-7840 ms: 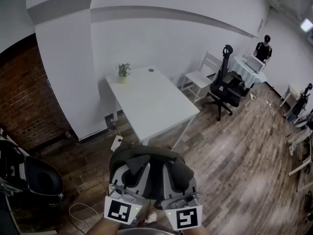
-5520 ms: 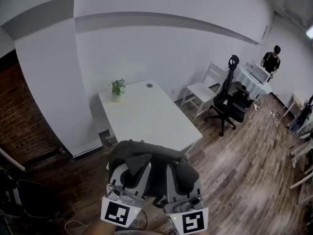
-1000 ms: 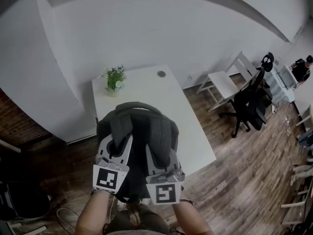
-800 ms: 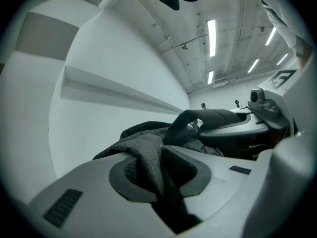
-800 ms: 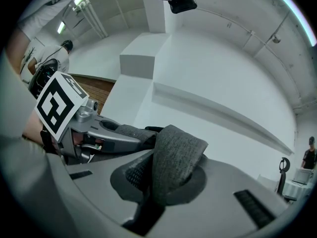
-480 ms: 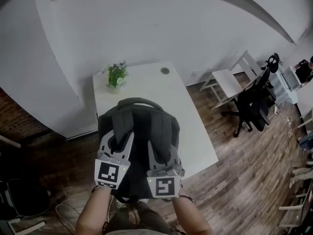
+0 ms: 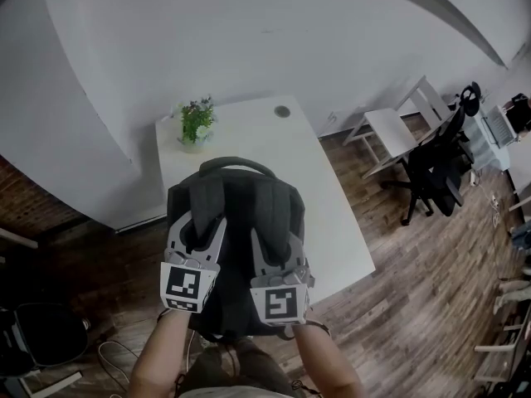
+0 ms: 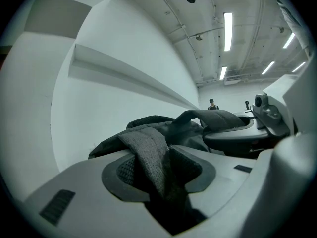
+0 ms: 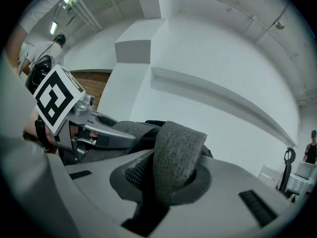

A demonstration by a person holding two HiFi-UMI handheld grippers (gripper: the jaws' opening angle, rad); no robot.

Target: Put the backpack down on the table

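A dark grey backpack point(image 7: 236, 222) stands over the near left part of the white table point(image 7: 332, 222), back panel and shoulder straps toward me. Its base is hidden, so I cannot tell whether it rests on the top. My left gripper point(image 7: 197, 225) is at the left strap point(image 8: 148, 155). Its jaws have just been opening, and the strap hangs loosely between them with a dark gap beside it. My right gripper point(image 7: 275, 240) is shut on the right strap point(image 9: 178, 150), which is folded between its pads. Each gripper shows in the other's view: the right gripper point(image 8: 237, 133) and the left gripper point(image 9: 99, 133).
A small potted plant point(image 7: 195, 124) and a round cable hole point(image 7: 283, 112) are at the table's far end, against the white wall. A white chair point(image 7: 390, 131) and a black office chair point(image 7: 436, 168) stand to the right on the wooden floor. A brick wall is at the left.
Both grippers and the backpack have come down and further in over the table. The left jaws now stand wider round their strap. The right jaws are unchanged.
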